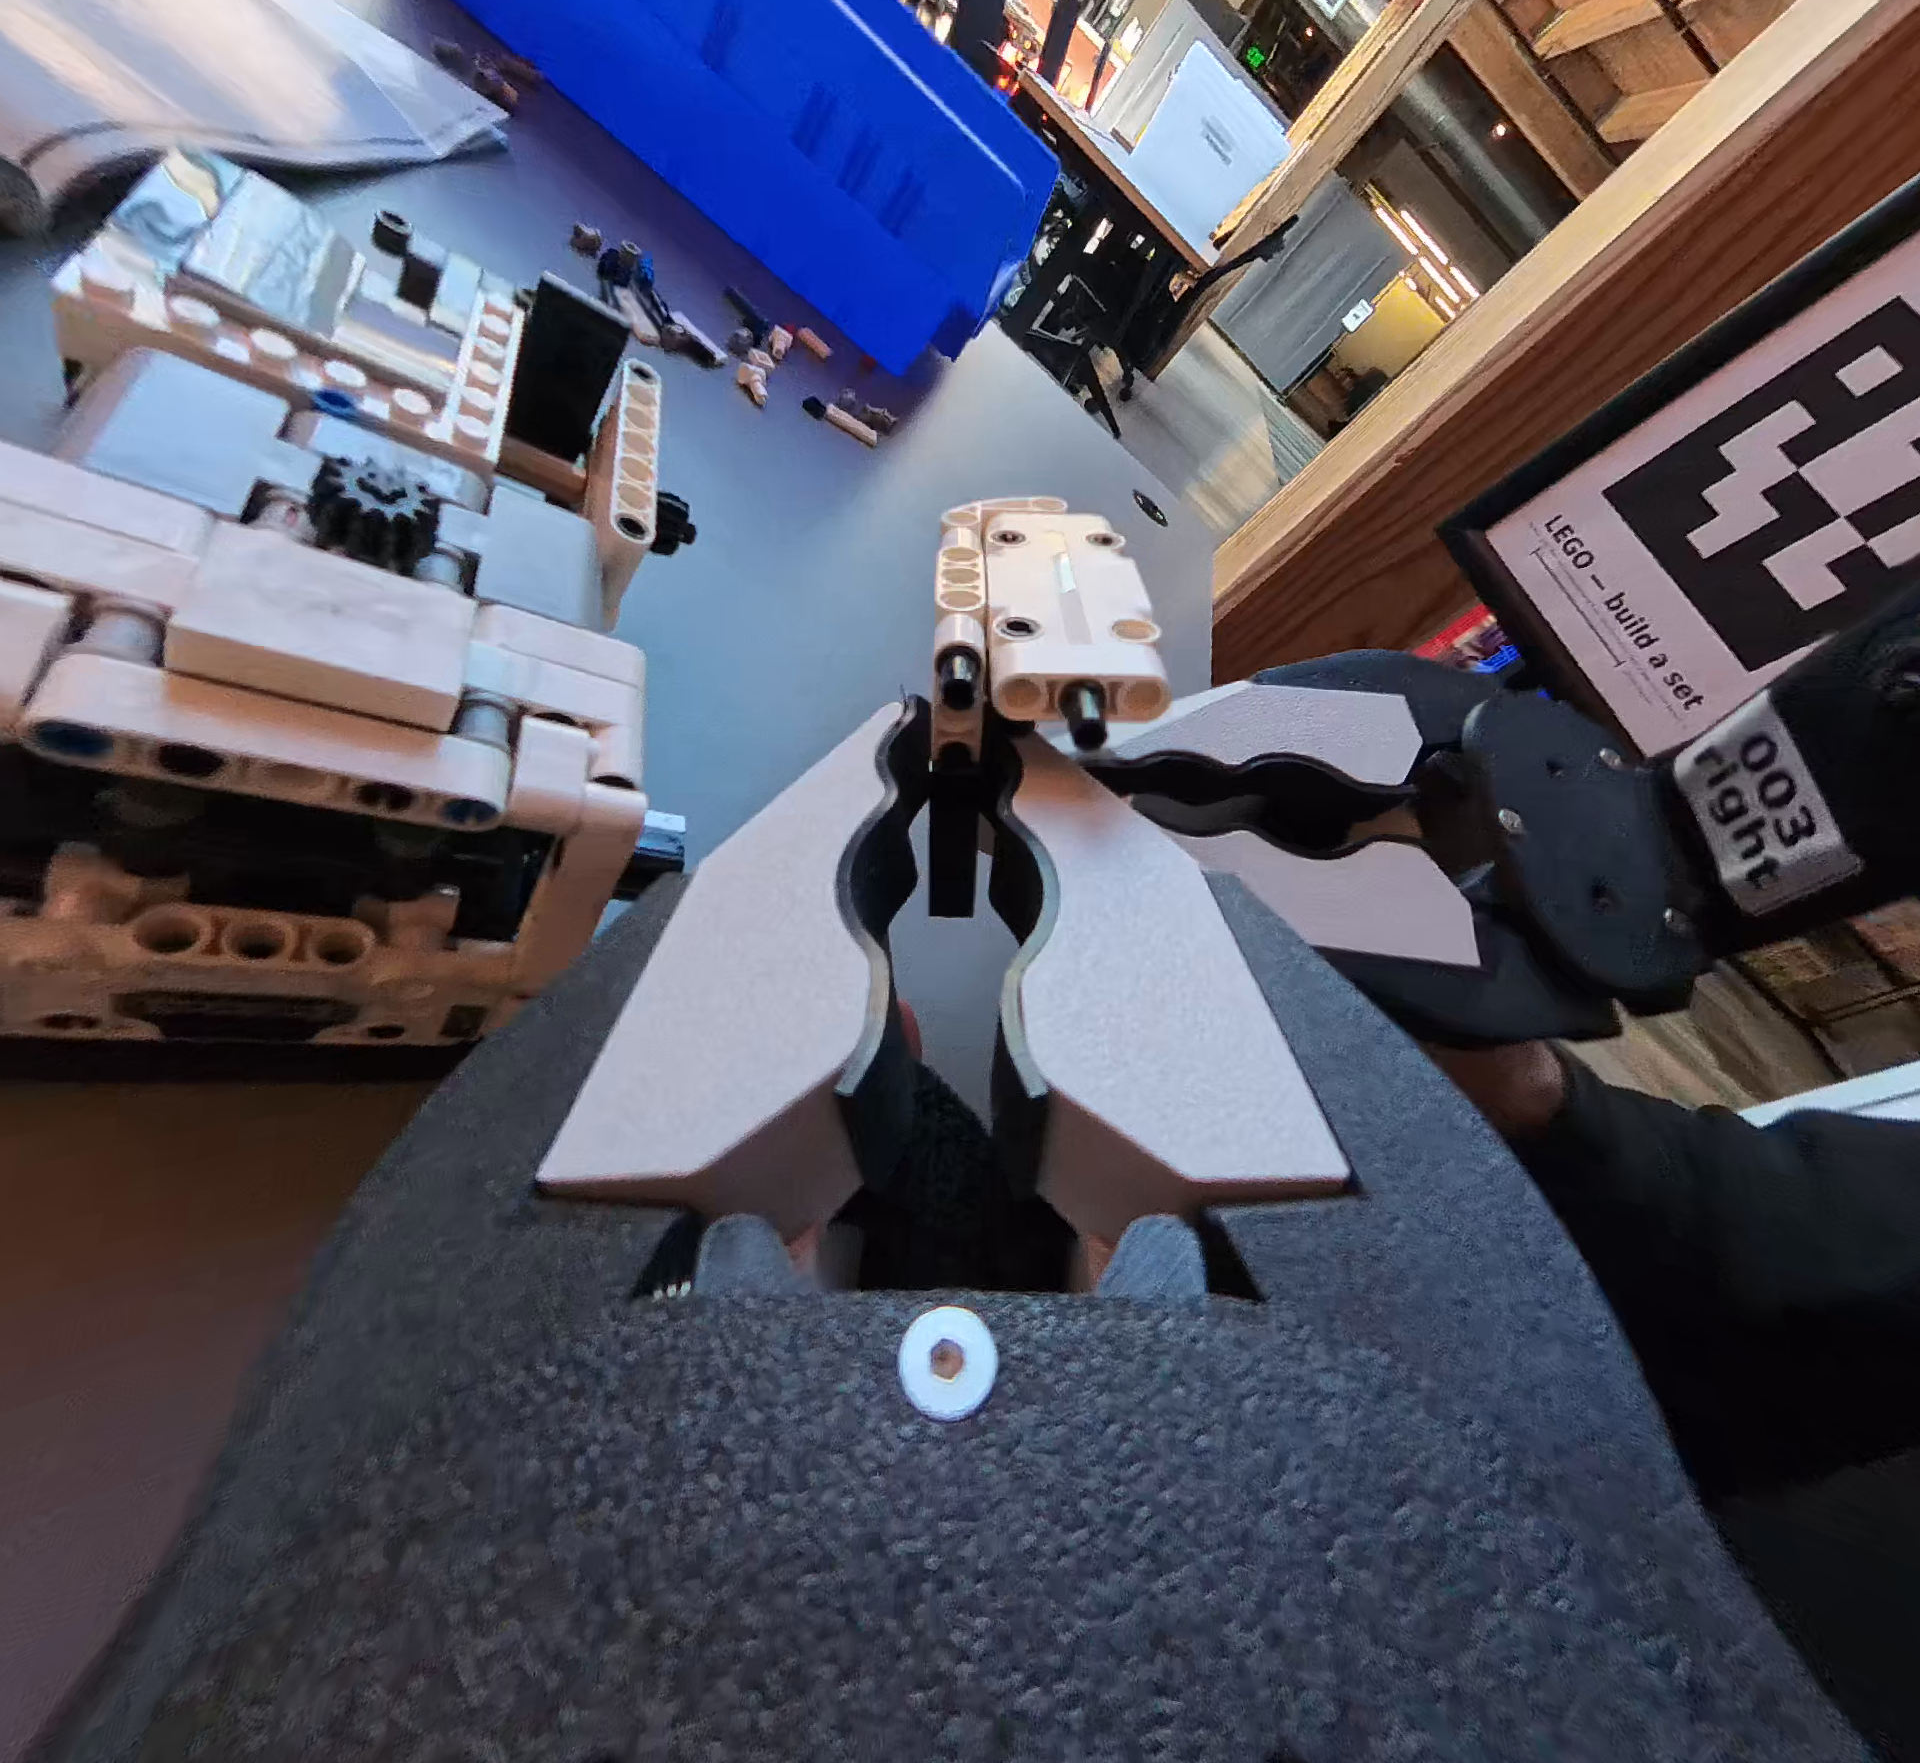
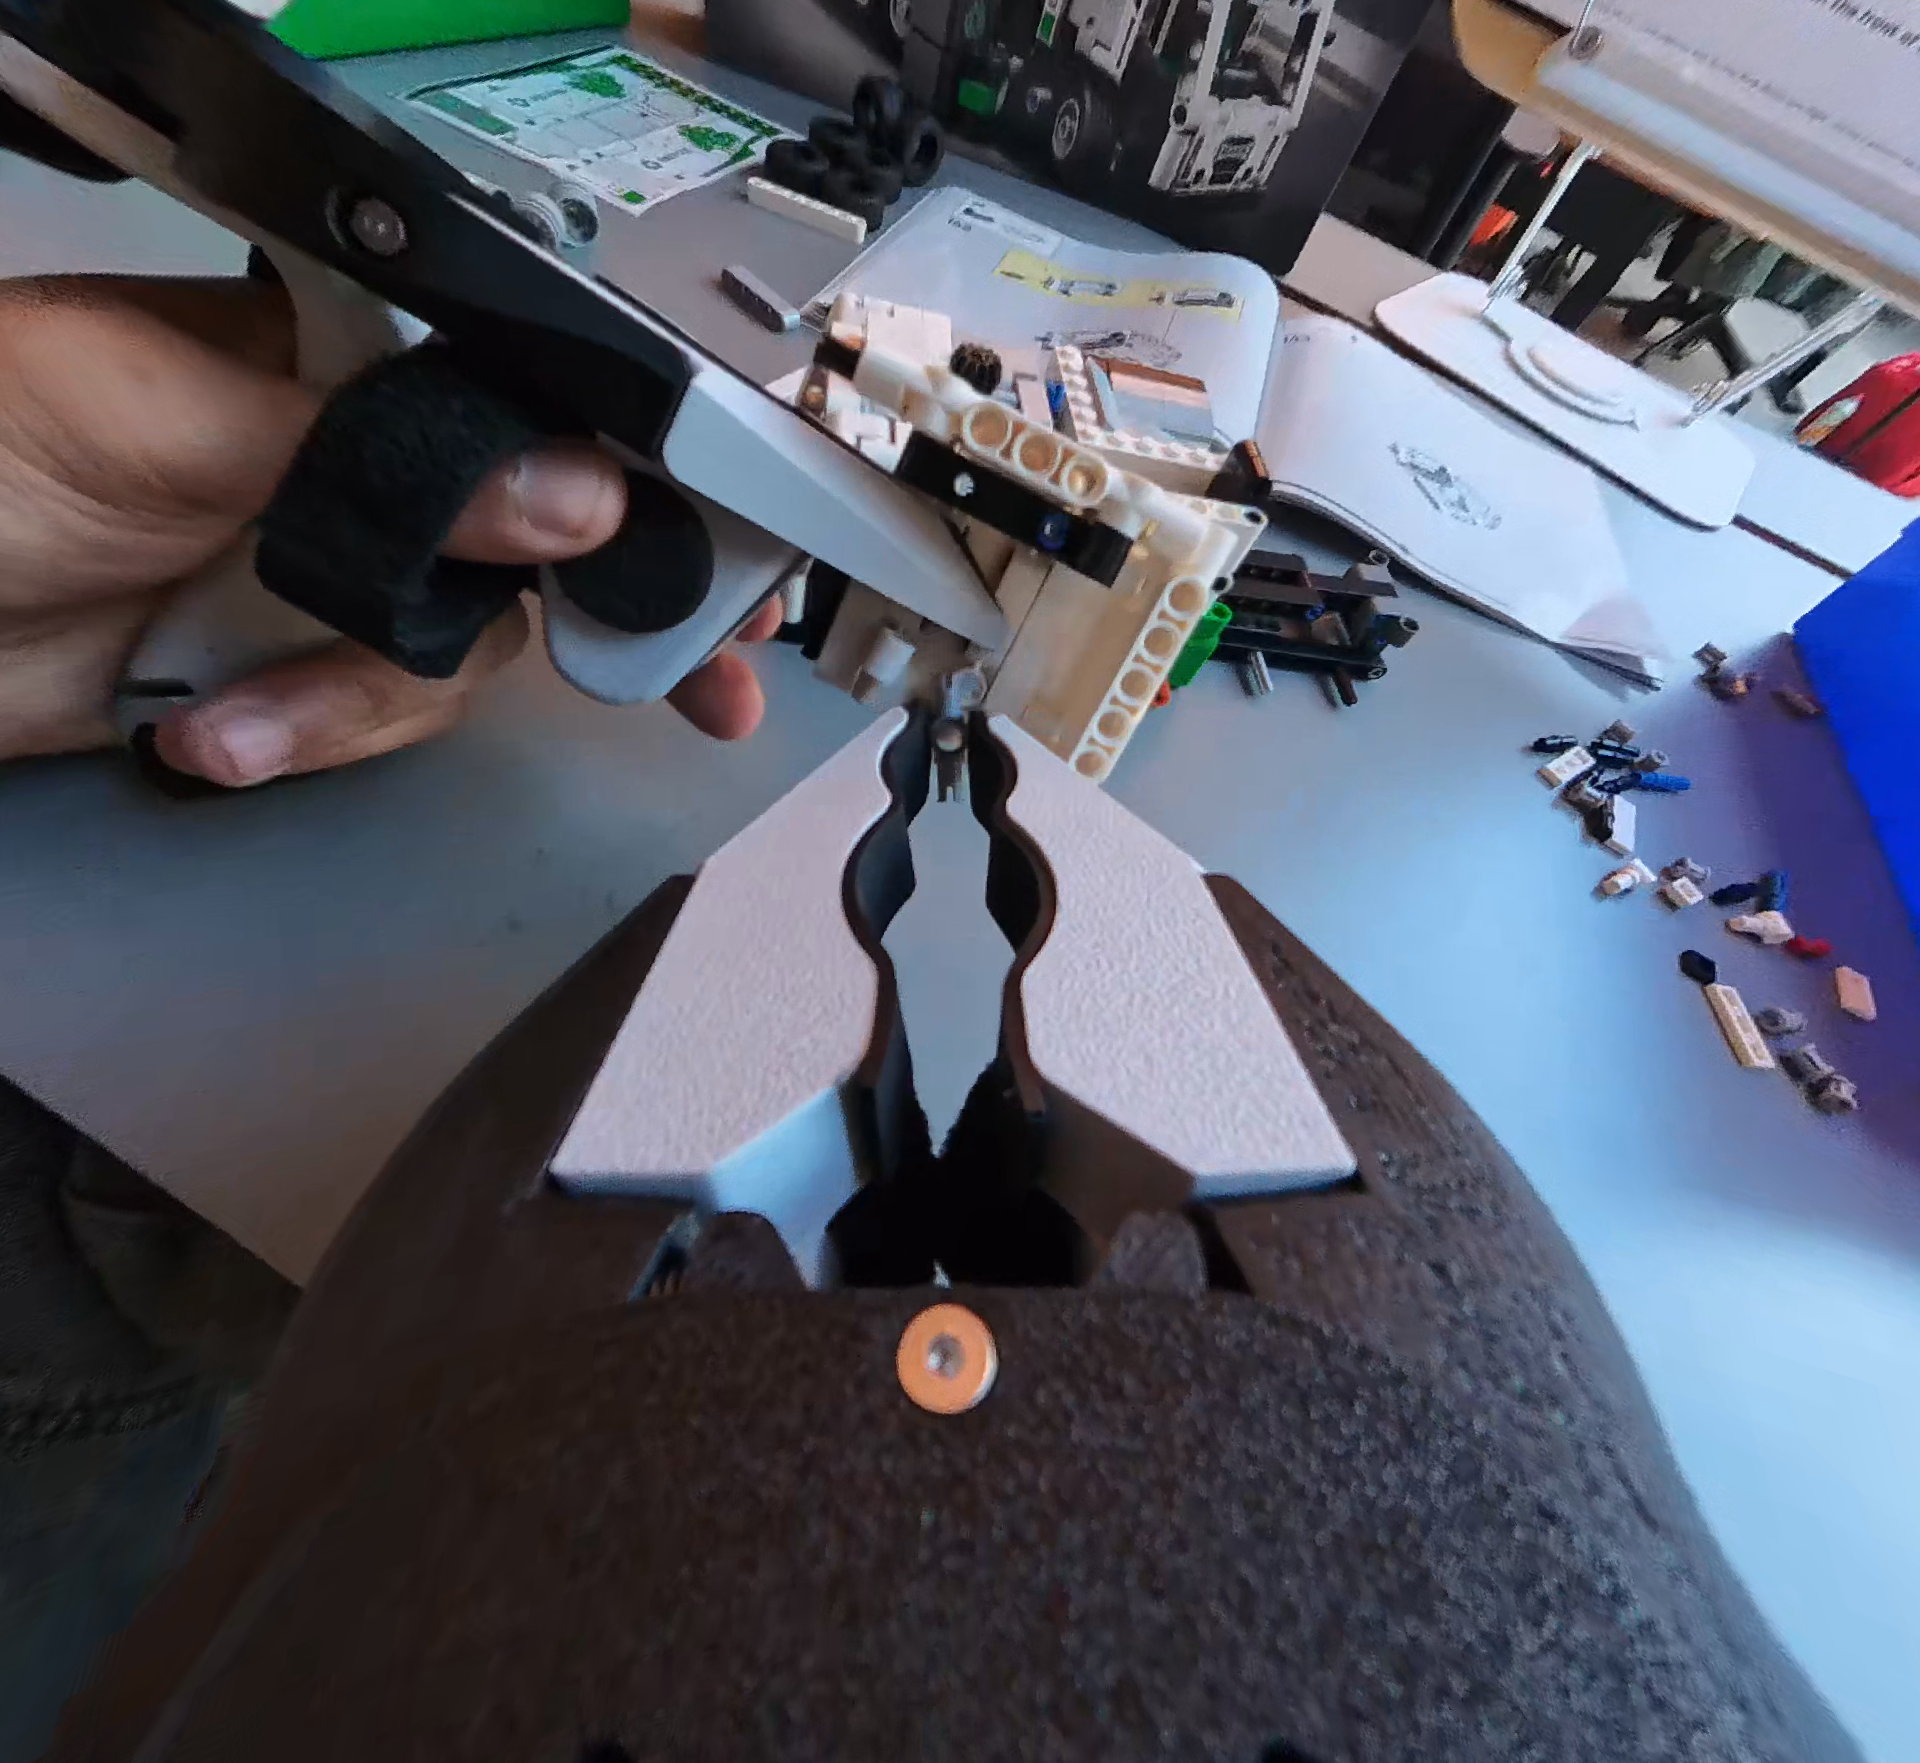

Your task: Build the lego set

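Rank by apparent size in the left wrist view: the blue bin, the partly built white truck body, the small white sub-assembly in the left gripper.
1. partly built white truck body and blue bin: similar; truck body nearer and cropped, so unsure.
2. small white sub-assembly, held by the left gripper: clearly smallest.

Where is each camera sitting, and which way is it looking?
Left wrist view: sits on the left gripper, looking along its fingers at the white sub-assembly it grips; no hand shows.
Right wrist view: sits on the right gripper, facing the truck model; a hand shows.
Shared: both grippers, blue bin.
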`<state>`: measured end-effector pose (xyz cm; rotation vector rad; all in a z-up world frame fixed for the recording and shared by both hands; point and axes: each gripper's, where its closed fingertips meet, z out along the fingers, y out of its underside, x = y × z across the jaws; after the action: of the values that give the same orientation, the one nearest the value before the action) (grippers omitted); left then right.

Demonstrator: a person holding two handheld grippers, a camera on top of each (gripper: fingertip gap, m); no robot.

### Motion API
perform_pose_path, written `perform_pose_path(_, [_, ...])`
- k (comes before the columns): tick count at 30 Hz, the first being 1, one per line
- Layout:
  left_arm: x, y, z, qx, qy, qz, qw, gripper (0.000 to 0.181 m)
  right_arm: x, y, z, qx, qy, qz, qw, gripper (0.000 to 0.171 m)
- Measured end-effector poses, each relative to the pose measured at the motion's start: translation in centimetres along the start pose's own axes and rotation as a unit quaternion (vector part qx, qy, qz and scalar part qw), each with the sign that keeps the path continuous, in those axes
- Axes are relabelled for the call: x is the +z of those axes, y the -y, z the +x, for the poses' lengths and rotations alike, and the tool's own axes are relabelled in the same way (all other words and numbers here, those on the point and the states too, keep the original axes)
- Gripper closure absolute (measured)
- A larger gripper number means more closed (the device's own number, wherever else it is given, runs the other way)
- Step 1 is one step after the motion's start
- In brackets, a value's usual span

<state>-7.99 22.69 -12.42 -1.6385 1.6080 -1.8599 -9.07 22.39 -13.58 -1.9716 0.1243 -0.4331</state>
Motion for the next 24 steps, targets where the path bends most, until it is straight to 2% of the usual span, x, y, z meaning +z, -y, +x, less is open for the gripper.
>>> perform_pose_path(1, [-0.1, 0.1, 0.1, 0.016, 0.005, 0.002, 1.000, 0.174, -0.2, 0.1, 0.0, 0.005, 0.003, -0.001, 1.000, 0.165])
perform_pose_path(9, [-0.1, 0.2, 1.3, 0.172, 0.047, 0.007, 0.984, 0.174, -1.0, 0.1, 0.3, 0.044, 0.009, -0.054, 0.998, 0.165])
perform_pose_path(19, [-0.2, 0.3, 1.2, 0.241, 0.085, 0.009, 0.967, 0.174, -0.5, 0.3, 0.3, 0.082, -0.004, -0.074, 0.994, 0.165])
perform_pose_path(24, [-0.4, 0.4, 1.7, 0.284, 0.106, 0.019, 0.953, 0.174, -0.4, 0.4, 0.3, 0.053, -0.034, -0.082, 0.995, 0.166])
